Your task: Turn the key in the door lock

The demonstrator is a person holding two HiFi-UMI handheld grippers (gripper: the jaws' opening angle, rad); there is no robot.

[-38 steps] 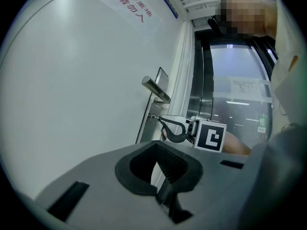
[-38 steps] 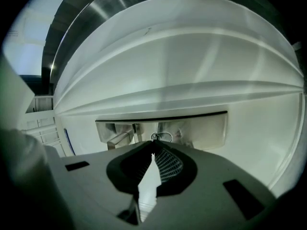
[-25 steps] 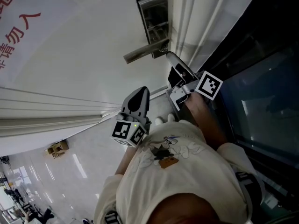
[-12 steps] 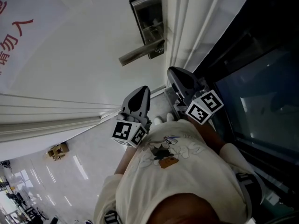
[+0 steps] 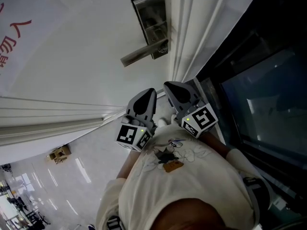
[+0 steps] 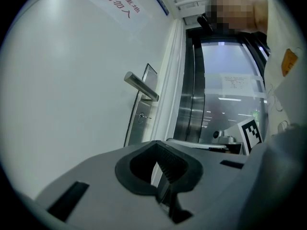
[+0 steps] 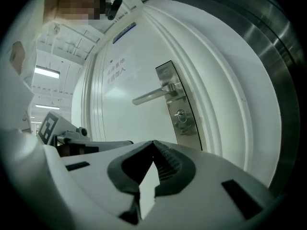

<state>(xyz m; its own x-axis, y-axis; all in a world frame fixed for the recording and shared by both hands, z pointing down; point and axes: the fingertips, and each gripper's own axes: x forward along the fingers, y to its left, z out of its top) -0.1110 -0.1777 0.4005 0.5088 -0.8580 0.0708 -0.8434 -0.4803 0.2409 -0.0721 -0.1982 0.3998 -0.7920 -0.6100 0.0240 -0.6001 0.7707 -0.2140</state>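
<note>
The steel lock plate (image 5: 150, 20) with its lever handle (image 5: 139, 55) is on the white door, at the top of the head view. A small key (image 6: 142, 116) sticks out of the cylinder below the handle; it also shows as the key (image 7: 180, 115) in the right gripper view. My right gripper (image 5: 169, 86) hangs back from the lock near my chest, shut and empty, its tips pointing at the door edge. My left gripper (image 5: 149, 93) sits just beside it, jaws together with nothing between them. Neither one touches the key.
A moulded white door frame (image 5: 192, 37) runs right of the lock, with a dark glass panel (image 5: 259, 95) beyond it. A sign with red characters (image 5: 9, 37) is on the door at left. Glossy floor (image 5: 72, 176) with a small box (image 5: 58, 152) lies lower left.
My right gripper has drawn back from the lock toward my chest, rolled over and shut its jaws with nothing in them. The left gripper has stayed put.
</note>
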